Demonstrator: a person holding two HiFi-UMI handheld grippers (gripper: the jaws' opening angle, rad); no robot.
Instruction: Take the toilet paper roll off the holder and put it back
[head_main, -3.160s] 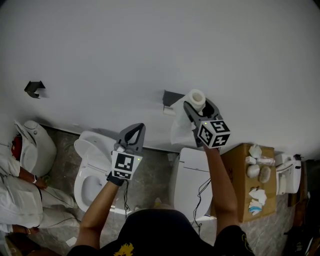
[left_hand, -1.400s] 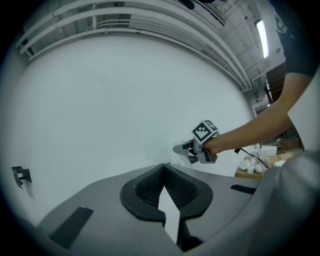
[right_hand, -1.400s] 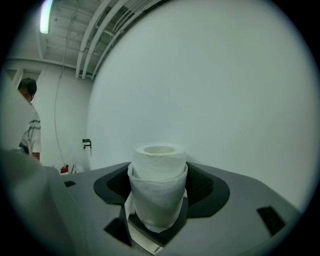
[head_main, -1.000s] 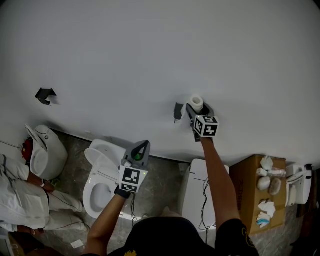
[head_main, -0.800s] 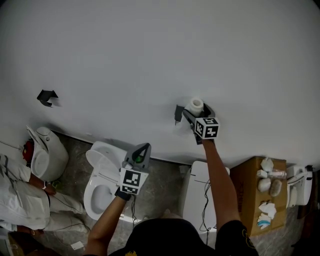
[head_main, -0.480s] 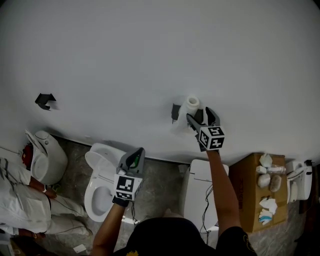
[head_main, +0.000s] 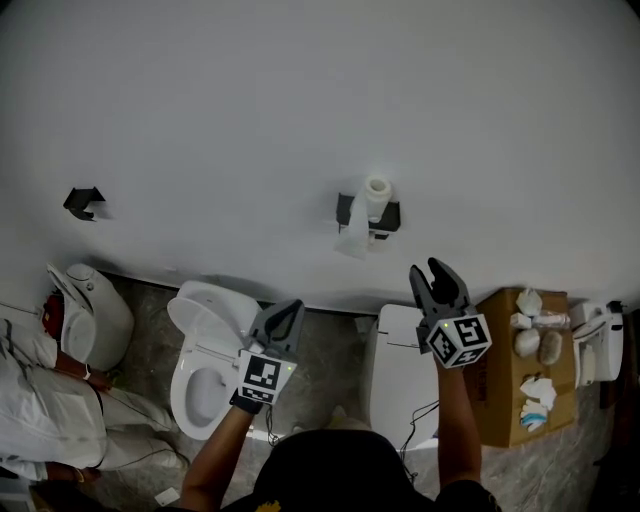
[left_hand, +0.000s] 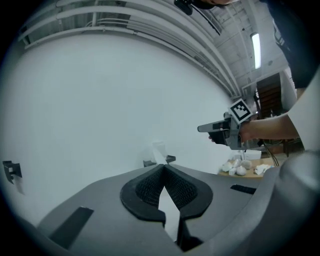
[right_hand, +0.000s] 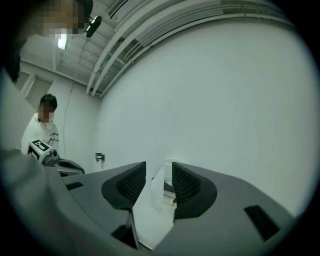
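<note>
Here, the cylindrical toilet paper roll (head_main: 377, 190) (limp tail hanging) tops its black holder (head_main: 392, 216).

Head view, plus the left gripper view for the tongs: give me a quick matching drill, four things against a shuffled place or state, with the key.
Things:
1. toilet paper roll
2. left tongs
3. cardboard box
4. toilet

Place or state:
A. shut, nothing between them
B. holds crumpled white paper
C. on the wall holder, a loose end hanging down
D. lid raised

Pairs: 1-C, 2-A, 3-B, 4-D
</note>
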